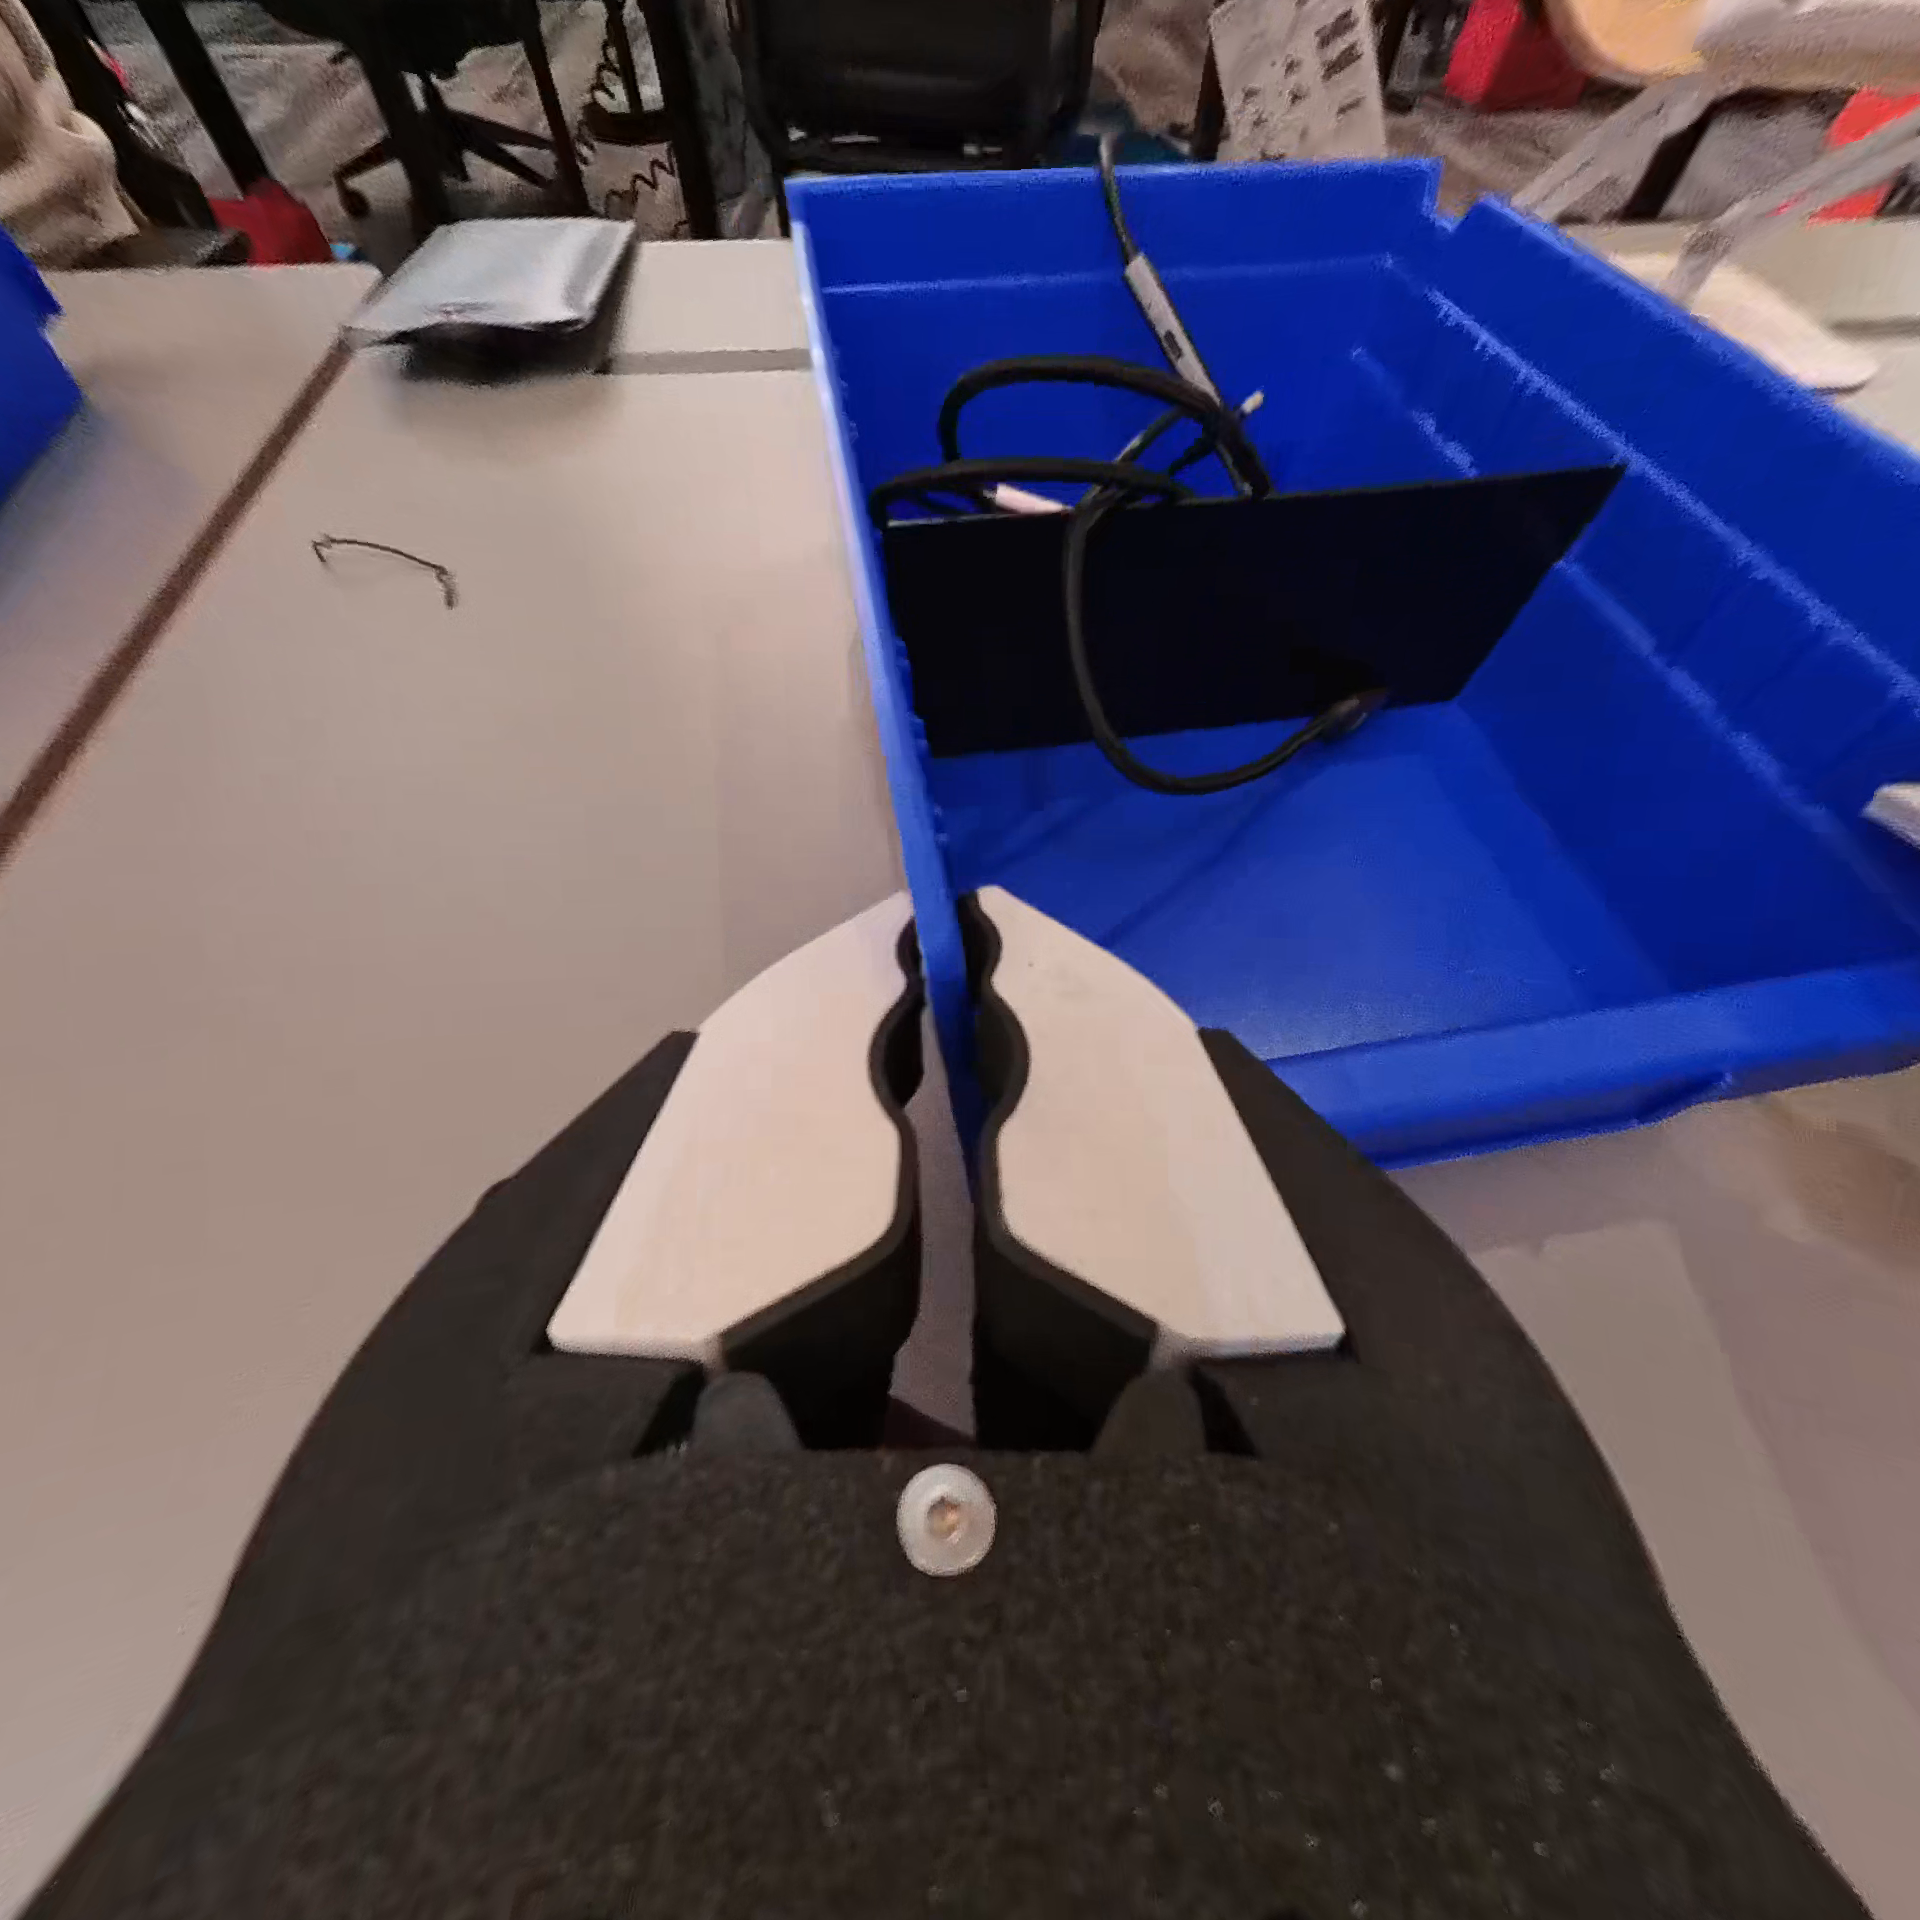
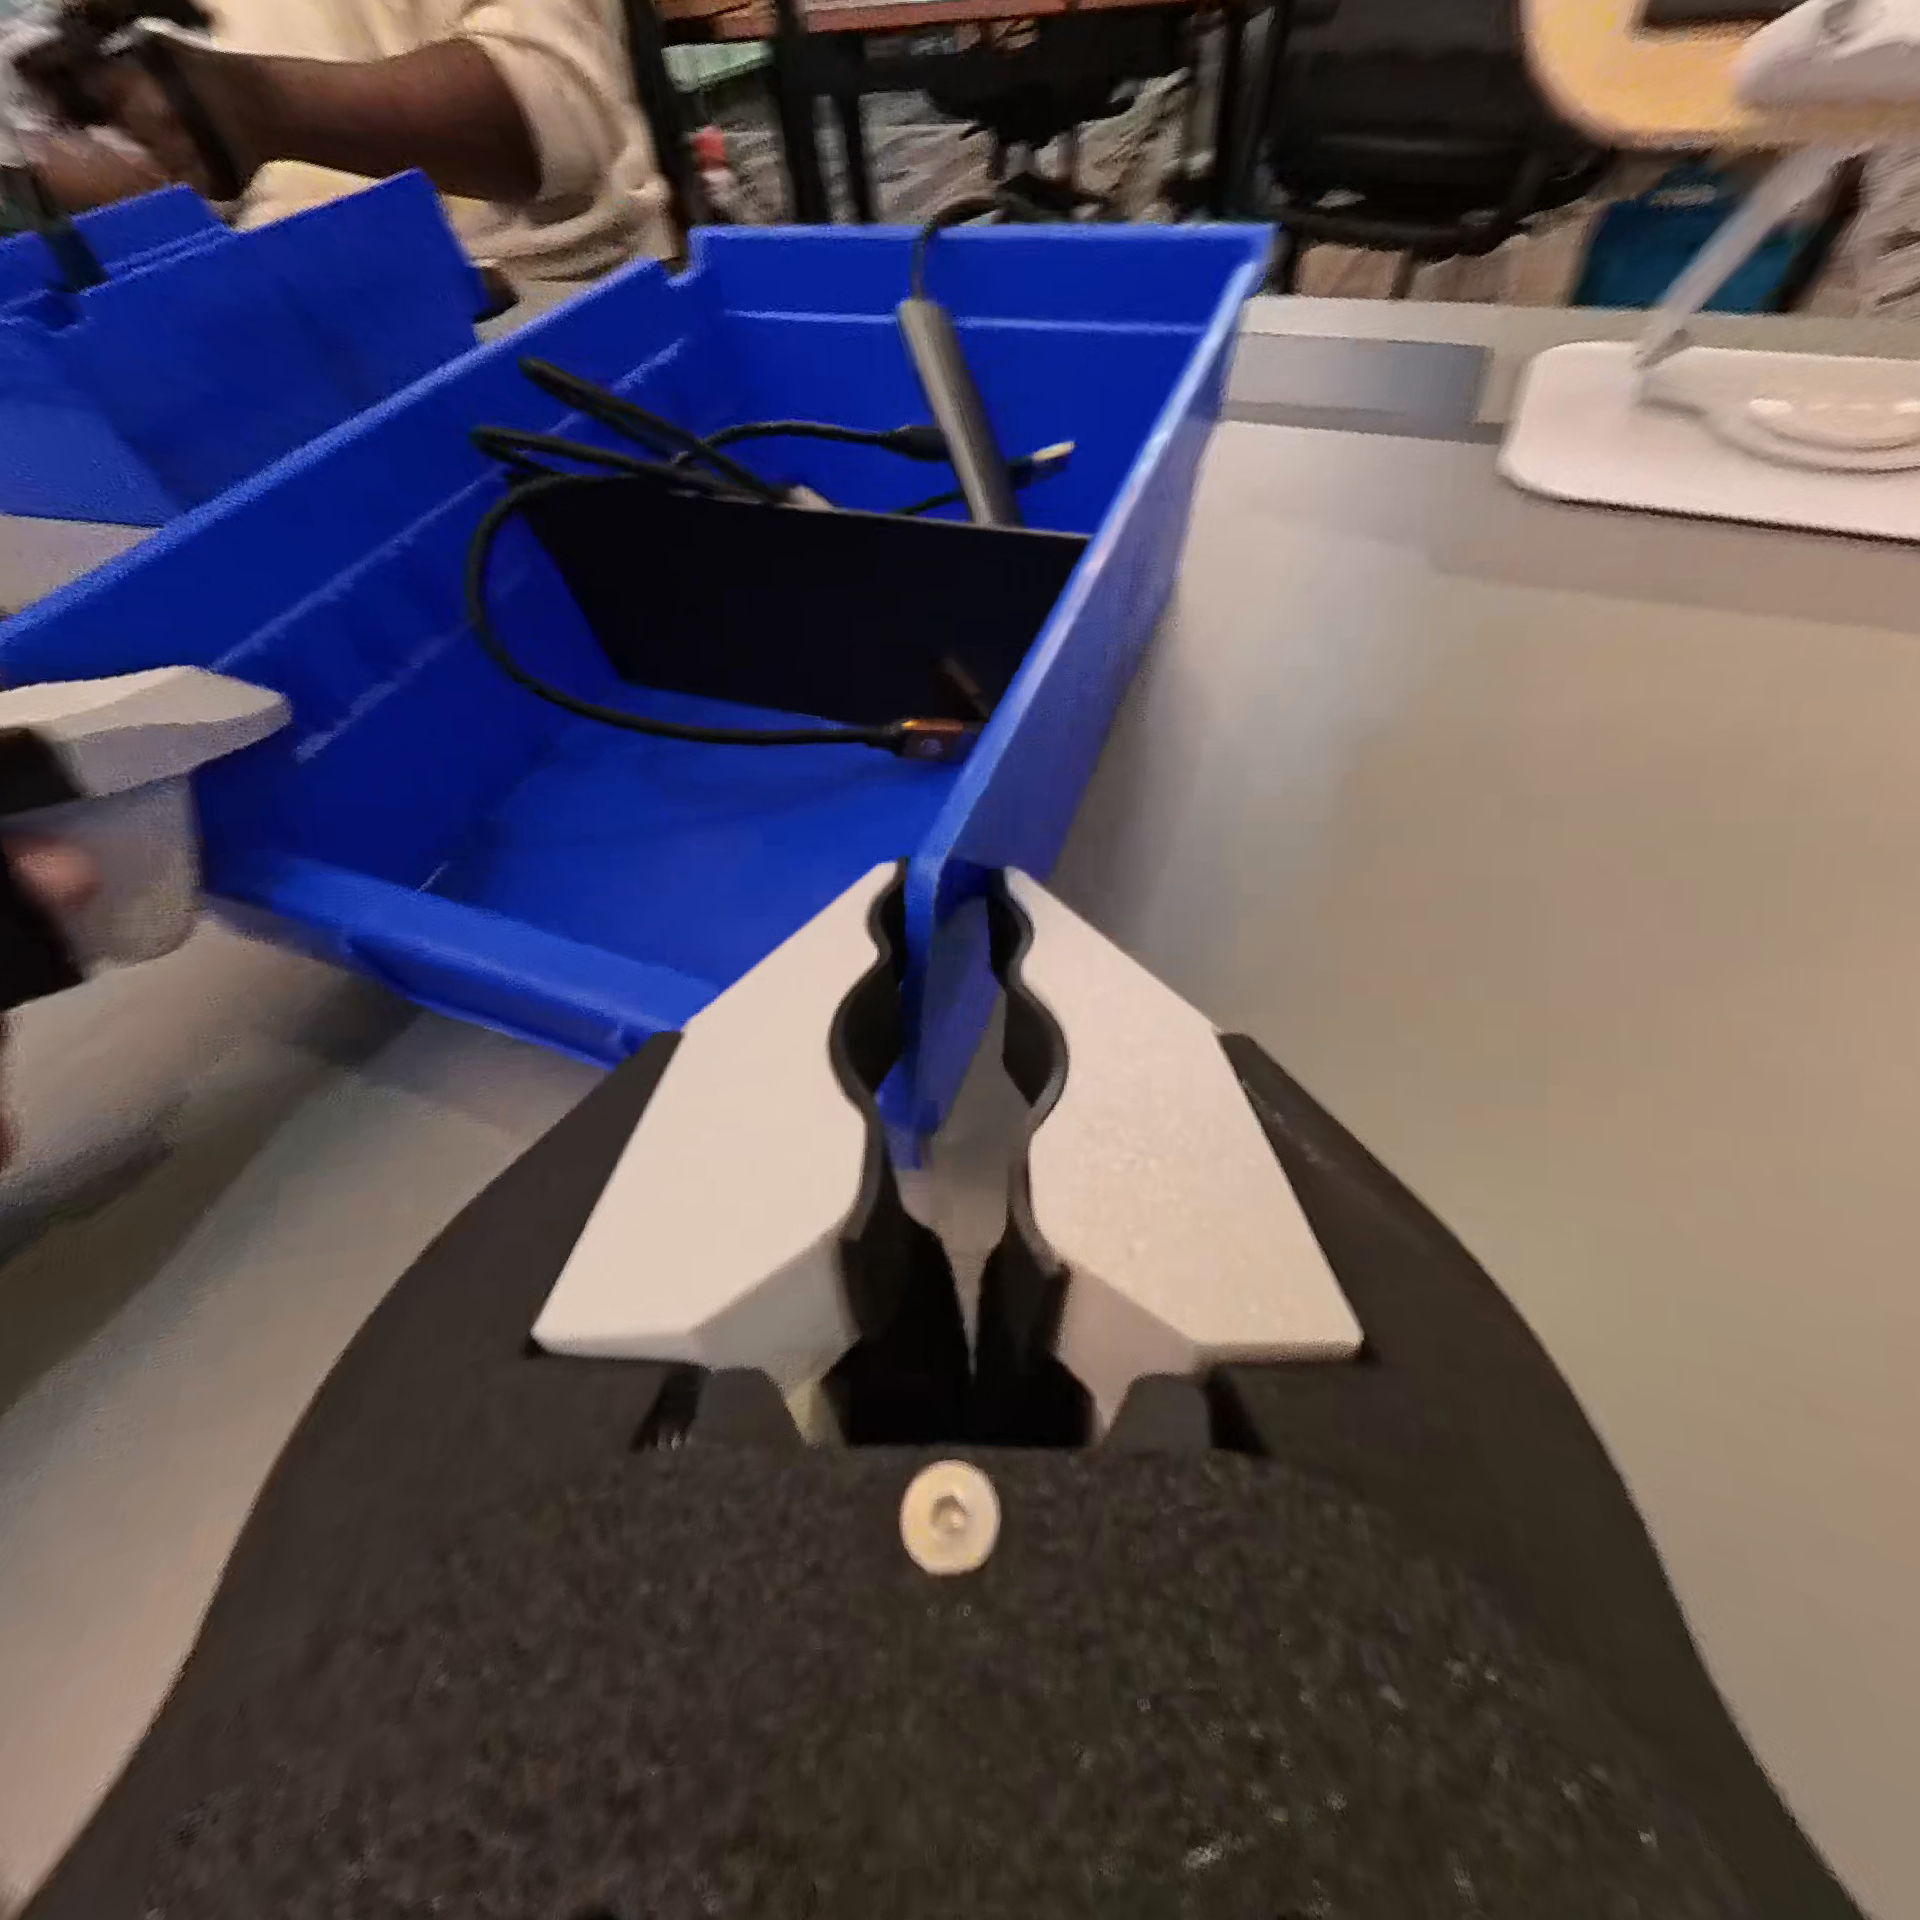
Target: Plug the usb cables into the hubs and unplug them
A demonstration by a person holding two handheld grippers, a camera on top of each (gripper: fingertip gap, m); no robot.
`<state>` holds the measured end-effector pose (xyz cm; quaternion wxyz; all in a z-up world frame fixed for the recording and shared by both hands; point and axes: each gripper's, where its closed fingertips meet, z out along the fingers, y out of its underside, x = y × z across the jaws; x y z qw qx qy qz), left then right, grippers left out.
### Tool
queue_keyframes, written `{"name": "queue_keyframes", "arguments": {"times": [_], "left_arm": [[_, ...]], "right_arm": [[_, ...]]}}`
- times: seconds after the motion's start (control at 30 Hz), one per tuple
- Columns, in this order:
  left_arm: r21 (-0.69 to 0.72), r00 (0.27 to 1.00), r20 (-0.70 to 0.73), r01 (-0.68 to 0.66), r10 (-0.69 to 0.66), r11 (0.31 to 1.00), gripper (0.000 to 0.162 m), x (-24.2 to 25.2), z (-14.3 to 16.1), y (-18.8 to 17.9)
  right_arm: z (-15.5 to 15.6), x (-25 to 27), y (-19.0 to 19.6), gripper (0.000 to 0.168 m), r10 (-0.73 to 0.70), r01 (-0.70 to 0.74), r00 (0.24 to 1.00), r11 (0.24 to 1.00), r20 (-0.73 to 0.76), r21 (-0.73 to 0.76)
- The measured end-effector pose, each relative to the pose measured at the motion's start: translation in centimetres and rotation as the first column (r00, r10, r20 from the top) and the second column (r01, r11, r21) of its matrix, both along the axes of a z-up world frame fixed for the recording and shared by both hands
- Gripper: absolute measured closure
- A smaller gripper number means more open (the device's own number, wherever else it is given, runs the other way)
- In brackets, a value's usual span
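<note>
A blue plastic bin (image 1: 1714, 582) stands on a grey table. A black divider (image 1: 1247, 592) crosses it, with tangled black cables (image 1: 1081, 488) and a grey adapter (image 1: 1164, 312) behind it. One cable loops over the divider into the near compartment. My left gripper (image 1: 943, 914) is shut on the bin's left wall near its front corner. My right gripper (image 2: 948, 883) is shut on the bin's right wall (image 2: 1091, 665) near its front corner. The left gripper also shows at the left edge of the right wrist view (image 2: 135, 727).
A second blue bin (image 2: 208, 343) stands to the left, with a person's arm (image 2: 343, 114) above it. A grey pouch (image 1: 499, 291) and a small wire piece (image 1: 384, 561) lie on the table on the left. A white stand base (image 2: 1714, 436) sits at the right. Chairs stand beyond the table. The left gripper's tips are roughly 20 cm from the right gripper's.
</note>
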<state>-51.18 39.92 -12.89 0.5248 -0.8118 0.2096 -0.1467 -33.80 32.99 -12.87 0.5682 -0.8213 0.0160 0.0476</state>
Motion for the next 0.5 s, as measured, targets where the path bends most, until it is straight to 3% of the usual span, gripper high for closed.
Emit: {"name": "queue_keyframes", "arguments": {"times": [0.13,0.2,0.27,0.4,0.5], "left_arm": [[0.018,0.998,-0.001,-0.064,0.064,0.998,0.155,-0.7,0.4,0.4],[0.038,0.997,0.010,-0.077,0.077,0.996,0.146,-0.8,1.3,0.0],[0.085,0.994,0.039,-0.104,0.101,0.991,0.140,-0.9,2.9,-0.6],[0.200,0.975,0.166,-0.181,0.149,0.963,0.138,-0.7,7.0,-3.1],[0.134,0.962,0.265,-0.097,0.058,0.986,0.137,2.4,6.3,-5.6]], "right_arm": [[1.8,-0.9,-3.3,0.151,0.246,-0.248,0.963,0.969,-0.111,0.000],[3.0,-0.4,-6.0,0.145,0.400,-0.400,0.910,0.916,-0.105,0.020],[3.9,2.6,-8.2,0.144,0.450,-0.449,0.892,0.893,-0.049,0.035],[5.2,13.7,-11.7,0.142,0.323,-0.333,0.940,0.939,0.111,0.081],[5.5,23.9,-15.0,0.142,0.124,-0.140,0.984,0.982,0.129,0.125]]}}
